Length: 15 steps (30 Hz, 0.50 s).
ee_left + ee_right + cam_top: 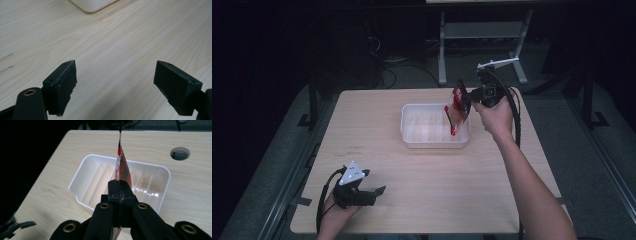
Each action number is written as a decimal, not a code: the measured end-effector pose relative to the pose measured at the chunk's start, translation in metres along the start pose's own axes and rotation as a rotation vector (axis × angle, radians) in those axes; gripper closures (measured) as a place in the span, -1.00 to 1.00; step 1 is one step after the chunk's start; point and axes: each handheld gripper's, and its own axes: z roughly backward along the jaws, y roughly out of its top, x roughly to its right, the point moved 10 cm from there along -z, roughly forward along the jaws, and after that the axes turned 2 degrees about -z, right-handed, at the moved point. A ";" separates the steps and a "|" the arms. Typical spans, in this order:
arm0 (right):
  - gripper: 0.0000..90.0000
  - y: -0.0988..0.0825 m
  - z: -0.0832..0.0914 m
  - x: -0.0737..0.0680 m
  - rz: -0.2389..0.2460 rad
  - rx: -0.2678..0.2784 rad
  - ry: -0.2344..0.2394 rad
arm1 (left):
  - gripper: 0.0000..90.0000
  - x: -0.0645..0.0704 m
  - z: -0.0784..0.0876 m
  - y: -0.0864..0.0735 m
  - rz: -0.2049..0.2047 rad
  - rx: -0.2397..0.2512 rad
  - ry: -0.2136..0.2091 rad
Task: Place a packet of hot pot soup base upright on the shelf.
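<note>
Right gripper clamped tight on red packet — packet hangs over white tray; left gripper wide open, holding nothing.

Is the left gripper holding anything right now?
No, the left gripper has its jaws wide apart over bare table, with nothing between them.

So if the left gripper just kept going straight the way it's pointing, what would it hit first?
Probably the white tray. The left gripper, its jaws open and holding nothing, looks along bare table, and the tray's rounded corner is the first thing ahead. It sits slightly to one side, so the gripper might graze it.
</note>
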 end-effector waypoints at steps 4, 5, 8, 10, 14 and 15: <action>0.98 0.002 -0.008 0.008 -0.012 0.003 -0.039 | -0.60 0.001 -0.001 0.001 -0.006 0.000 0.002; 0.98 0.002 -0.009 0.010 -0.009 0.004 -0.051 | -0.60 0.001 -0.002 0.001 -0.007 0.000 0.002; 0.98 0.002 -0.014 0.013 -0.012 0.000 -0.081 | -0.60 0.000 -0.002 0.000 -0.007 -0.004 0.002; 0.98 0.002 -0.017 0.015 -0.010 -0.004 -0.097 | -0.60 -0.001 0.000 0.000 -0.004 0.001 0.003; 0.99 0.002 -0.022 0.016 -0.015 -0.007 -0.110 | -0.60 -0.001 -0.001 0.002 -0.002 0.006 0.003; 0.99 0.002 -0.023 0.016 -0.017 -0.007 -0.112 | -0.60 -0.001 -0.001 0.002 -0.003 0.007 0.002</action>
